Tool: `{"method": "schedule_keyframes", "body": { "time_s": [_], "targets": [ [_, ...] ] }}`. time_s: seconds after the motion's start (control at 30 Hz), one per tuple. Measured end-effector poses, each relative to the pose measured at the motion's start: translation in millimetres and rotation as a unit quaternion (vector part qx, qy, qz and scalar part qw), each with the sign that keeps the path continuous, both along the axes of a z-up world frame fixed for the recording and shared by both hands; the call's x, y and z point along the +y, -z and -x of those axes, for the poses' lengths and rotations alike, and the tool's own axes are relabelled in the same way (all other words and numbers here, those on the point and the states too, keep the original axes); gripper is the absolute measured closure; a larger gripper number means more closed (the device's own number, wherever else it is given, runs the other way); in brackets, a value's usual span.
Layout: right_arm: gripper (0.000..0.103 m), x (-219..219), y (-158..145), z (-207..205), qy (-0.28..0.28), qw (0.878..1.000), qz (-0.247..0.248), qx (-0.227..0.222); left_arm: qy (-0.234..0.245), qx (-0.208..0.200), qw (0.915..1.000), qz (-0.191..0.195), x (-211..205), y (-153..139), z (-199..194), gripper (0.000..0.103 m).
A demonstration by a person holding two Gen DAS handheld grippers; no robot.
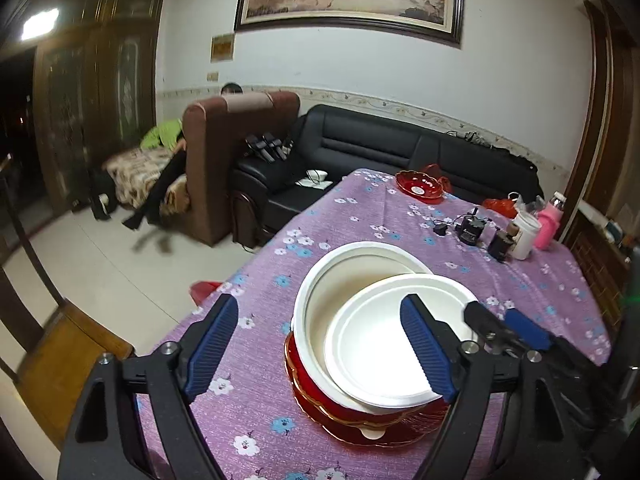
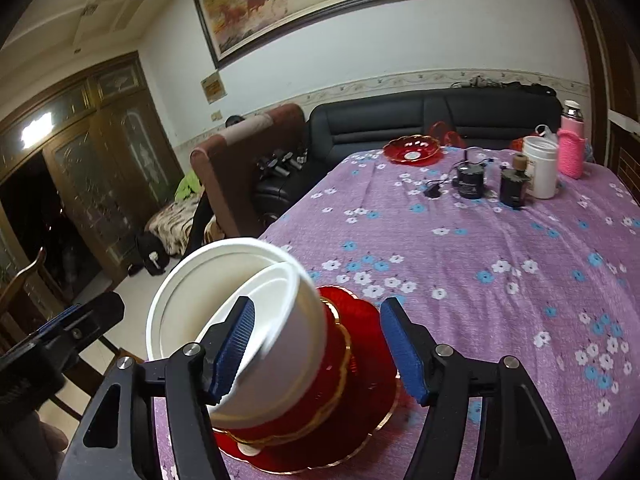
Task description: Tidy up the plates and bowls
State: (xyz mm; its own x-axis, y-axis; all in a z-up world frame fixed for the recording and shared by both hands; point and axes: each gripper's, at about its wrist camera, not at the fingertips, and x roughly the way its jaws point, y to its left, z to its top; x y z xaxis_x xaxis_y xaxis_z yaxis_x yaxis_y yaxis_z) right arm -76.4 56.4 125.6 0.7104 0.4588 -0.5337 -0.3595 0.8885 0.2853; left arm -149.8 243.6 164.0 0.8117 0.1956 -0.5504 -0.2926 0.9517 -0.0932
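Both black two-finger grippers, left point(image 1: 326, 348) and right point(image 2: 318, 346), gape wide, gripping nothing. Between them a white paper plate point(image 1: 384, 344) lies tilted in a white paper bowl point(image 1: 344, 280) atop red gold-rimmed dishes point(image 2: 344, 392). Better to nudge it level gently.

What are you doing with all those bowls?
Stacking dishes on the purple flowered tablecloth. A big white bowl sits on red scalloped plates, and a smaller white plate leans tilted inside it. Both grippers are open, the left gripper and right gripper, around the stack, gripping nothing. Another red dish waits at the far end.
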Motion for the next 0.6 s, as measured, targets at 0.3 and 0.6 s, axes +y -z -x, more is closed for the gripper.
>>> {"method": "schedule_keyframes", "body": {
  "time_s": [0.3,0.6],
  "targets": [
    [0.028,-32.2,0.0,19.6,0.026,1.000,-0.013,-0.011,0.002,0.004,0.9990,-0.044,-31.0,0.7,2.1,0.016],
    [0.025,-56.1,7.9,31.9,0.054,0.998,-0.022,0.005,0.016,0.014,0.9966,-0.080,-64.8,7.6,6.0,0.015]
  ]
}}
